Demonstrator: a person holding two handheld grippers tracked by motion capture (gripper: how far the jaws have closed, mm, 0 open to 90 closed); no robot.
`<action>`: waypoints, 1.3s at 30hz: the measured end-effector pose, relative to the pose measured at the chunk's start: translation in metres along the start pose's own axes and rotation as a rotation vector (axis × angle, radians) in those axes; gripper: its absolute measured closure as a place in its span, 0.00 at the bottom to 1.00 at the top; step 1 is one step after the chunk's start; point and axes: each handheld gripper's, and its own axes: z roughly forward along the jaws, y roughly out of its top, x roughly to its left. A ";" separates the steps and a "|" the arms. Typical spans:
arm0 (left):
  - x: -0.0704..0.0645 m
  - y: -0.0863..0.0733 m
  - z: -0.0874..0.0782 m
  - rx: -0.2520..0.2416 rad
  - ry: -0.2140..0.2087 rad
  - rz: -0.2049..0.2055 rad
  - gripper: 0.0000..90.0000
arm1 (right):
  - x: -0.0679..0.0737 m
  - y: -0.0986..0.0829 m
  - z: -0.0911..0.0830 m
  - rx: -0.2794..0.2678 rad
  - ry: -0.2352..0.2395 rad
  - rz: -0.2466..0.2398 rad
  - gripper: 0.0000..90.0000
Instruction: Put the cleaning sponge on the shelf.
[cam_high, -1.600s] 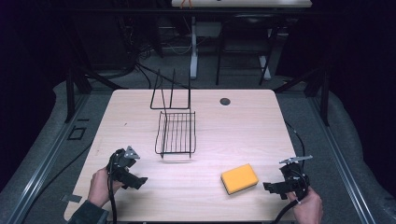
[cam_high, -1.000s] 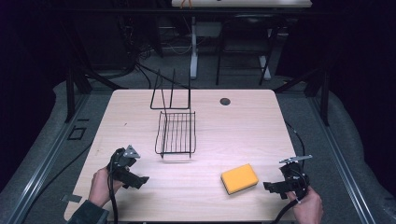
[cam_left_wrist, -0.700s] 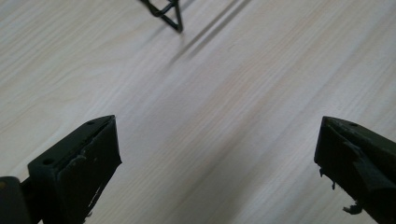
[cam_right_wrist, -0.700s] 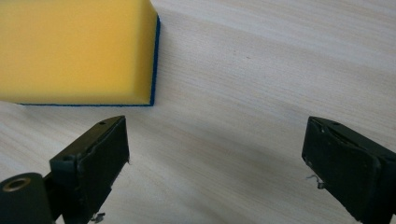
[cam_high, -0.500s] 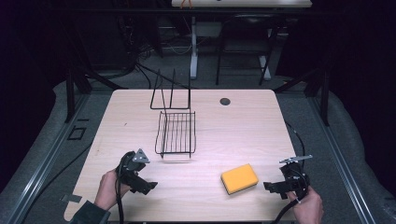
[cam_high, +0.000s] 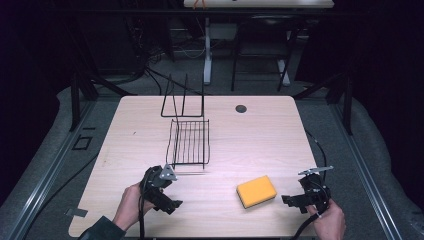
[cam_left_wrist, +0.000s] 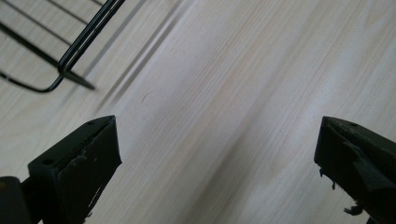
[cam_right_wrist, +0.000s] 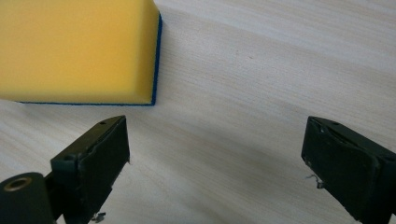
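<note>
A yellow sponge (cam_high: 256, 191) with a thin blue underside lies flat on the wooden table (cam_high: 260, 135), front right of centre. It fills the upper left of the right gripper view, sponge (cam_right_wrist: 77, 49). My right gripper (cam_high: 290, 200) rests just right of it, low over the table, jaws wide apart and empty; right gripper (cam_right_wrist: 215, 172). My left gripper (cam_high: 172, 204) is at the front left, just below the black wire rack (cam_high: 190, 142), open and empty; left gripper (cam_left_wrist: 217, 172). A corner of the rack (cam_left_wrist: 70, 56) shows ahead of it.
The rack's upright back frame (cam_high: 182, 97) stands behind its flat grid, mid-table. A small dark round grommet (cam_high: 241, 108) sits in the far tabletop. Black frame posts and cables surround the table on the grey floor.
My left gripper has moved right and slightly toward the front edge, turning under the rack's near corner. The right gripper and the sponge have stayed still.
</note>
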 end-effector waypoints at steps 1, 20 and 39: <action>0.000 0.000 0.000 0.000 0.000 0.000 0.00 | 0.000 0.000 0.000 0.000 0.000 0.000 0.08; -0.022 0.045 0.017 0.013 -0.033 0.145 0.00 | 0.000 0.000 0.001 0.001 0.002 -0.007 0.08; -0.048 0.097 0.030 0.040 -0.083 0.229 0.00 | 0.001 -0.001 0.001 0.007 0.002 -0.006 0.08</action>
